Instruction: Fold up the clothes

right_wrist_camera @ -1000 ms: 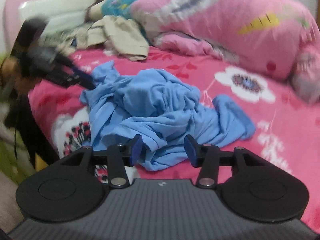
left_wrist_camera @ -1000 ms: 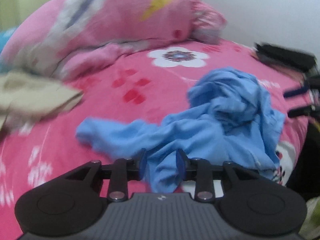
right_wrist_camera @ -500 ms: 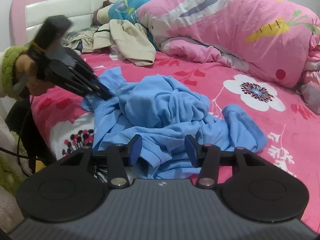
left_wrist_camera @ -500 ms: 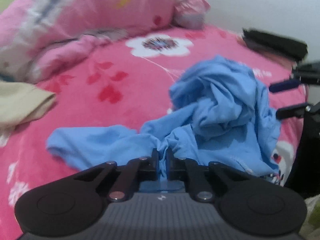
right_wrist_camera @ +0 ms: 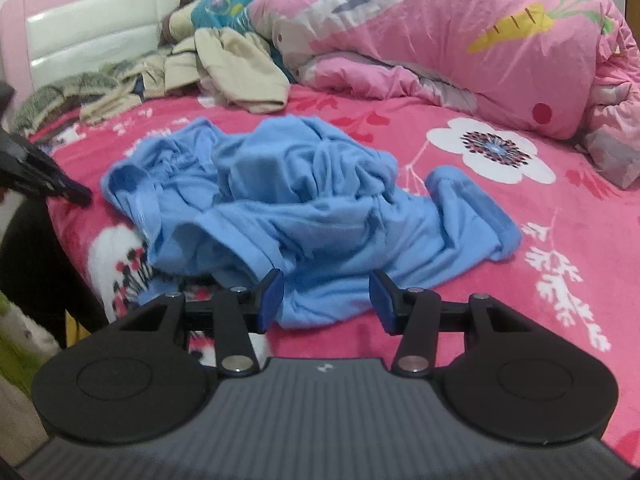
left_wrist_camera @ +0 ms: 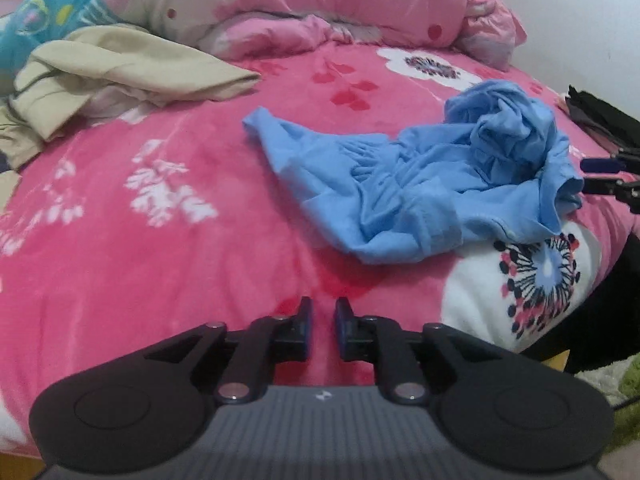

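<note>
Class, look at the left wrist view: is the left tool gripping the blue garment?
No. The left tool is nearly closed on nothing over bare pink bedspread, with the blue garment lying apart, farther ahead.

Blue garment (right_wrist_camera: 304, 204) is a crumpled heap on the pink floral bedspread (right_wrist_camera: 560, 216), one sleeve flopped out to the right. Right gripper (right_wrist_camera: 325, 295) sits low over its near edge with the blue-padded fingers (right_wrist_camera: 270, 294) spread wide, cloth showing between them but nothing pinched. Other gripper (right_wrist_camera: 40, 176) pokes in from the left edge, tip just beside the heap (bit blurry). Further back: beige clothes (right_wrist_camera: 236, 72), a big pink duvet (right_wrist_camera: 460, 36), and the pink-and-white headboard (right_wrist_camera: 92, 28).
</note>
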